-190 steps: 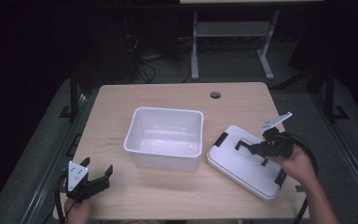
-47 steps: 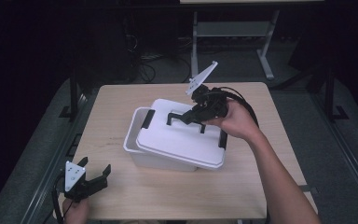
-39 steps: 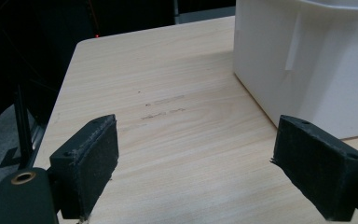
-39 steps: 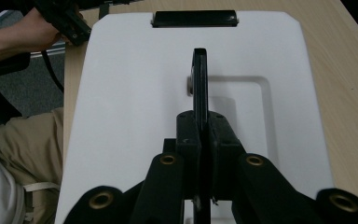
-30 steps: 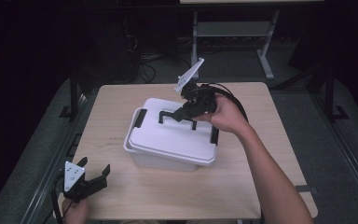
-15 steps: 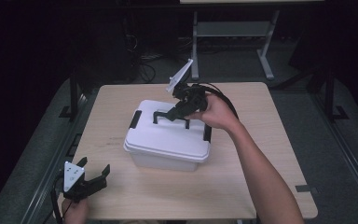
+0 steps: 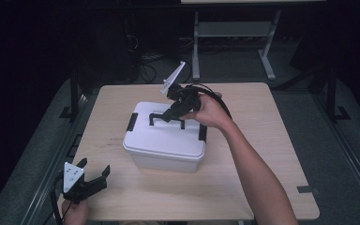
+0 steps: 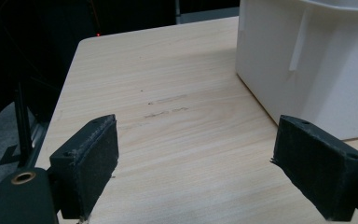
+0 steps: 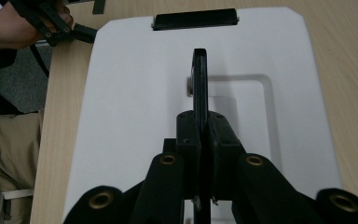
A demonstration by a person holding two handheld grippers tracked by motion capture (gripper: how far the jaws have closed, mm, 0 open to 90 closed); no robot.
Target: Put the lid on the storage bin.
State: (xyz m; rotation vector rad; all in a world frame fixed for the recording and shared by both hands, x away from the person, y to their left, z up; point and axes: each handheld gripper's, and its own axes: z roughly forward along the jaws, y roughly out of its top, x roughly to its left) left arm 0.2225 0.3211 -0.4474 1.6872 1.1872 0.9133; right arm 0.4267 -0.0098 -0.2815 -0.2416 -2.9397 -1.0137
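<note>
Dark room, cables and a metal stand on the floor beyond, and in front of me a pale wood table. A few seconds back the white lid lay flat on the table to the right of the open bin. Since then I have carried it across by its black handle, and now it sits on top of the bin, roughly square with the rim, its black end clips hanging at the sides.

My right gripper is pressed together on that handle; in the right gripper view the jaws pinch the upright black bar over the white lid. My left gripper waits at the near left corner of the table, jaws spread with nothing between them, the bin wall just ahead of it.

I judge the placing nearly done: whether the lid is fully seated I cannot tell. Letting go and closing the clips would come next.
</note>
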